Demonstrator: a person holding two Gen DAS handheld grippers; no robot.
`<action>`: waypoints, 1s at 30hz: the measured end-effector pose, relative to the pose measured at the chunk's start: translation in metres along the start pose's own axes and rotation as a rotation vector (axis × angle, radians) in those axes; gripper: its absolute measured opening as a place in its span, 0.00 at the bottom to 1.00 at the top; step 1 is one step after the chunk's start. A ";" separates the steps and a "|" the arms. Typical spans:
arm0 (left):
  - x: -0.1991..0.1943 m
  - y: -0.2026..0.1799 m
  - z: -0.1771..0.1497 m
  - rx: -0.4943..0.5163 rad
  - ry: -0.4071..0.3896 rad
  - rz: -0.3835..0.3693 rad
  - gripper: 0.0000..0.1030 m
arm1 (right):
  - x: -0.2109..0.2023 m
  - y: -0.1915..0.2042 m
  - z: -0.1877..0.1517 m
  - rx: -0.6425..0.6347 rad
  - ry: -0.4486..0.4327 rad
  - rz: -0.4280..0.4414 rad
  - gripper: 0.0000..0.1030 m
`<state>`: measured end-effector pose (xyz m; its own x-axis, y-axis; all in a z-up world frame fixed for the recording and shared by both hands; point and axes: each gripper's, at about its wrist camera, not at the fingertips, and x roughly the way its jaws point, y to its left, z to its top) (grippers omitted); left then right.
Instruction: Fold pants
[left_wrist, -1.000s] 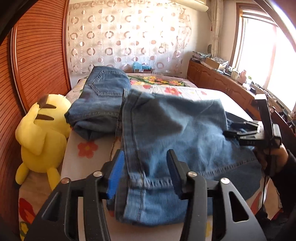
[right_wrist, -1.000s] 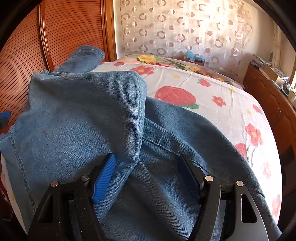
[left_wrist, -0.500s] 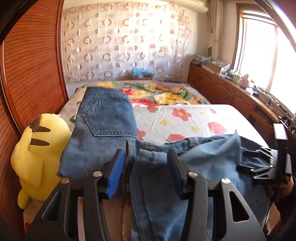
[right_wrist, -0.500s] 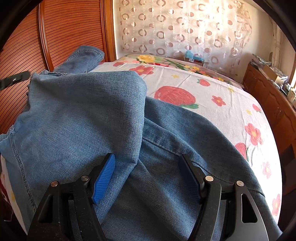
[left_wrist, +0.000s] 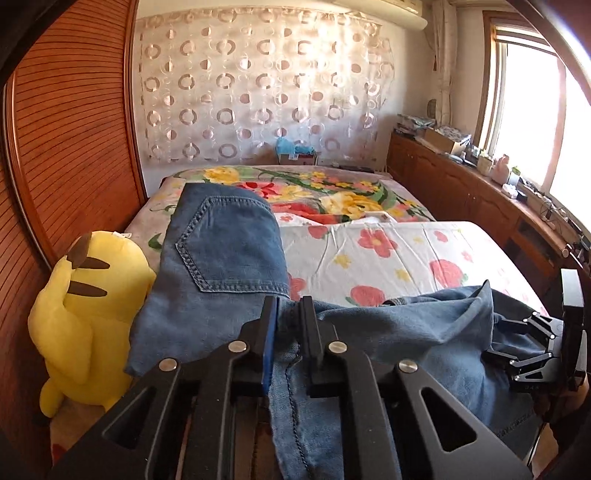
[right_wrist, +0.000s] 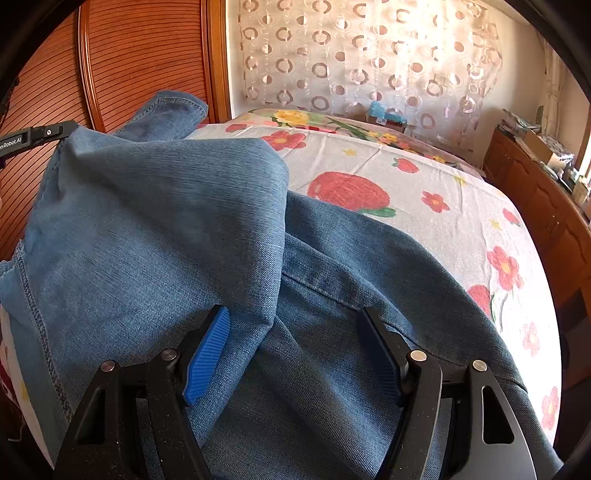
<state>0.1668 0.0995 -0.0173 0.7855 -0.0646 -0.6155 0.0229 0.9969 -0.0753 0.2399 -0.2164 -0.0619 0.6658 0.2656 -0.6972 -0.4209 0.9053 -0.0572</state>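
Note:
Light blue jeans (left_wrist: 406, 339) lie crumpled across the near part of the bed (left_wrist: 388, 251). My left gripper (left_wrist: 288, 306) is at their far left edge, its jaws closing with a denim seam pinched between the pads. In the right wrist view the same jeans (right_wrist: 166, 221) fill the foreground, one layer folded over another. My right gripper (right_wrist: 293, 314) rests open on them, with a fold of cloth lying loose between its fingers. That gripper also shows at the right edge of the left wrist view (left_wrist: 535, 350).
A darker folded pair of jeans (left_wrist: 221, 251) with a back pocket lies just beyond my left gripper. A yellow plush toy (left_wrist: 88, 306) leans on the slatted wooden wall (left_wrist: 66, 147). A low wooden cabinet (left_wrist: 461, 192) runs along the bed's right side under the window.
My left gripper has travelled forward over the light jeans to their far edge and its jaws have narrowed onto the denim. The right gripper has not moved.

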 end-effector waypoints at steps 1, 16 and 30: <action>0.000 -0.002 -0.001 0.006 0.003 0.006 0.17 | 0.000 0.000 0.000 0.000 0.000 0.000 0.71; -0.036 -0.058 -0.039 0.070 -0.035 -0.104 0.80 | 0.001 0.000 0.000 0.002 -0.001 0.000 0.71; -0.024 -0.111 -0.083 0.076 0.038 -0.180 0.80 | -0.007 -0.009 -0.002 0.011 -0.023 -0.008 0.72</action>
<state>0.0940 -0.0130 -0.0598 0.7403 -0.2425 -0.6270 0.2090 0.9695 -0.1282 0.2379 -0.2270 -0.0574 0.6834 0.2660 -0.6799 -0.4088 0.9110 -0.0545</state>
